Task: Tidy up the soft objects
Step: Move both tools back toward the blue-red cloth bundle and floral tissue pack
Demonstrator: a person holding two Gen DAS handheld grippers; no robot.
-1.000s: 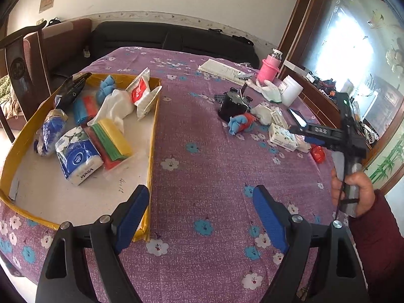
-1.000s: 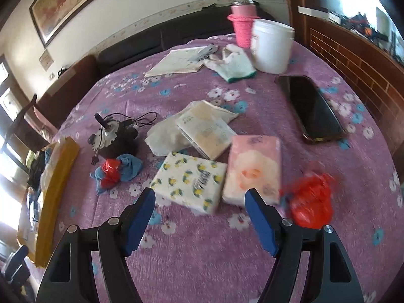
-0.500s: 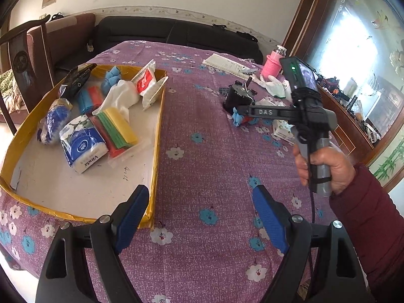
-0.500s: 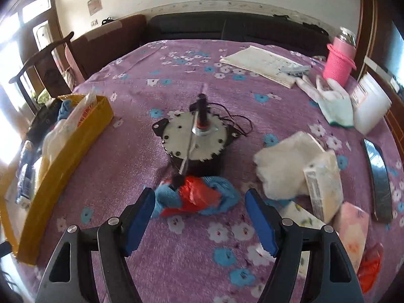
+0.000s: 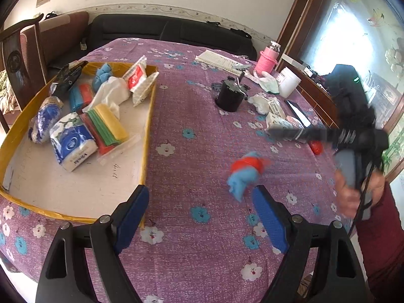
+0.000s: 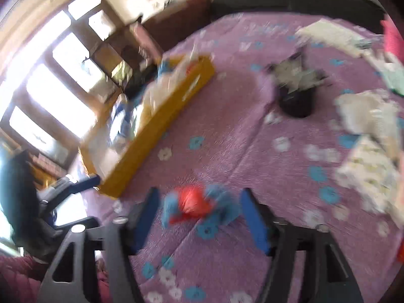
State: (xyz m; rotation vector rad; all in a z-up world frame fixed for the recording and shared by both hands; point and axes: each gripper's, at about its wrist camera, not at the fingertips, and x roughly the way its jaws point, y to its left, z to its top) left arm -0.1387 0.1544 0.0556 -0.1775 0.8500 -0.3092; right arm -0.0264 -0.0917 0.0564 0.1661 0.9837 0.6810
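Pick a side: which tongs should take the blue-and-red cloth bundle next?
Right. The right tongs have just been opening and already bracket the cloth bundle, pads clear of it. The left tongs are open and empty; the bundle sits off by their right pad.

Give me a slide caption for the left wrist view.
Open left gripper facing a blurred blue-and-red cloth bundle beside the yellow-rimmed tray.

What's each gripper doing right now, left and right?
Left gripper: open, holding nothing.
Right gripper: open, jaws just widened; the blue and red cloth bundle sits between them, not gripped.
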